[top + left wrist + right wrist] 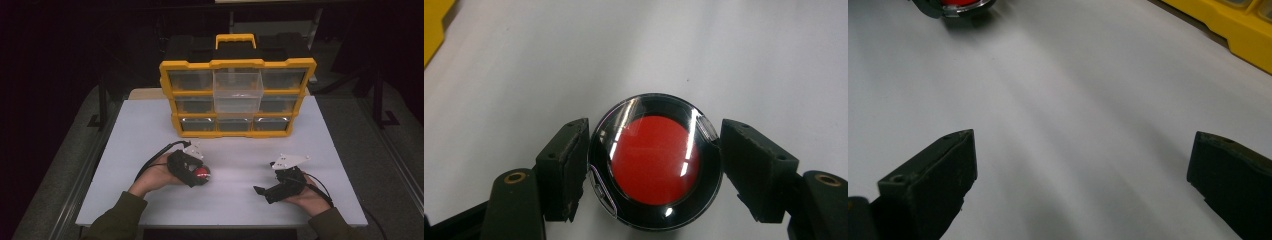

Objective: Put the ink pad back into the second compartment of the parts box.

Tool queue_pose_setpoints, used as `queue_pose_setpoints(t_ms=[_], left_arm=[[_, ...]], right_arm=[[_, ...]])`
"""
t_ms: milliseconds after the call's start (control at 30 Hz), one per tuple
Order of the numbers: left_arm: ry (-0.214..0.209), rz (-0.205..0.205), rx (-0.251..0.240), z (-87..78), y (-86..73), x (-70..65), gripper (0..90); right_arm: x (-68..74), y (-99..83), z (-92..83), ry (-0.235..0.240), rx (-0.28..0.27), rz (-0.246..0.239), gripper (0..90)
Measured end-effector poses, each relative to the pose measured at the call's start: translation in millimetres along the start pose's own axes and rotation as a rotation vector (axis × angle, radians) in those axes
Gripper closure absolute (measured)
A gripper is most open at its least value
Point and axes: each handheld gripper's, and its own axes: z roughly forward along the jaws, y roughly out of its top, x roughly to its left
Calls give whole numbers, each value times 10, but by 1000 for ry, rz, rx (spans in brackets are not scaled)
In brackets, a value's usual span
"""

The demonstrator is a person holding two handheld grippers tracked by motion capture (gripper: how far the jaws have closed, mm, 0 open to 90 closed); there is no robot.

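No legible writing. Round red-topped, black-rimmed case [655, 167] clamped between left gripper [654, 165] pads; right gripper [1083, 175] spread wide, well apart.

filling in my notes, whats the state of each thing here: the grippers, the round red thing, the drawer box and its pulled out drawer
left gripper: shut on the round red container, at table level
right gripper: open, nothing between its jaws
round red container: upright, lid on, clamped on both sides
drawer box: standing upright at the table's far side
middle clear drawer: pulled out, looks empty

One red-topped round case [655, 170]; one yellow organizer [237, 97]; two grippers [197, 175] [264, 192].
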Motion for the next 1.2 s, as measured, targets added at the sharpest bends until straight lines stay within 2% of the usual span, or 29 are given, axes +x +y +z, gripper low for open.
queue_pose_setpoints(t_ms=[167, 433, 600, 733, 800, 933, 1000, 1200], left_arm=[[7, -22, -21, -103, 5, 48, 294], [-8, -56, -74, -300, 28, 96, 295], [-8, -49, -66, -380, 80, 115, 294], [-14, -62, -73, -429, 124, 133, 294], [-4, -51, -59, -469, 177, 138, 294], [-16, -52, -74, -526, 234, 148, 294], [-5, -34, -60, -571, 293, 140, 294], [-1, -27, -68, -670, 390, 155, 294]], right_arm=[[-6, -4, 7, 1, 2, 5, 0], [0, -8, 13, 1, 5, 10, 0], [-4, -8, 11, 0, 5, 11, 0], [-4, -9, 9, 0, 2, 8, 0], [-5, -9, 8, 0, 1, 8, 0], [-9, -8, 2, 0, -4, 6, 0], [-9, -7, -3, -1, -7, 8, 0], [-6, -5, -3, 0, -8, 6, 0]])
